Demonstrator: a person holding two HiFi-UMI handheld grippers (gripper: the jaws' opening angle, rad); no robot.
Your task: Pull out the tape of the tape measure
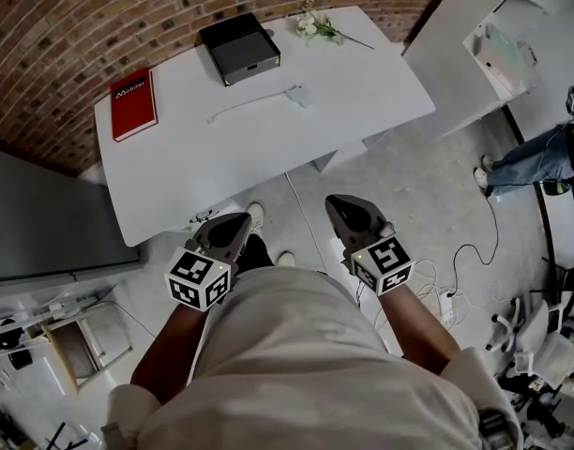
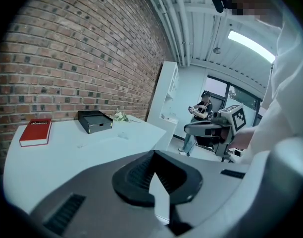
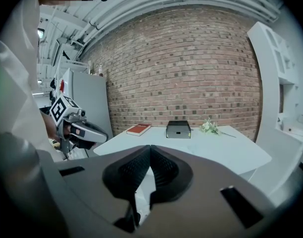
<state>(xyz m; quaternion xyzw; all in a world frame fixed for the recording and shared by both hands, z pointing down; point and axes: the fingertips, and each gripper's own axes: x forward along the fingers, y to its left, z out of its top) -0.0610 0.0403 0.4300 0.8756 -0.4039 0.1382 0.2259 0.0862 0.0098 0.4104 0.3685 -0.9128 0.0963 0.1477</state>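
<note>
Upper left, the brick wall (image 1: 43, 26): rough, matt, mortar joints recessed. The tabletop (image 1: 268, 148): white, smooth, low sheen. The red book (image 1: 134, 104): smooth cover, slight gloss. The dark box (image 1: 239, 48): smooth, satin, front looks like metal. The left tool (image 1: 235, 221) and right tool (image 1: 339, 202): grey matt plastic shells, with black ribbed pads (image 3: 129, 170) that look rubbery. The floor (image 1: 409, 195): pale, smooth, faintly glossy.

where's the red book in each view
Head view: red book in the upper left.
Left gripper view: far left, just below mid-height.
Right gripper view: just left of centre.
Shared landmark: the black box, right of the book in every view.
</note>
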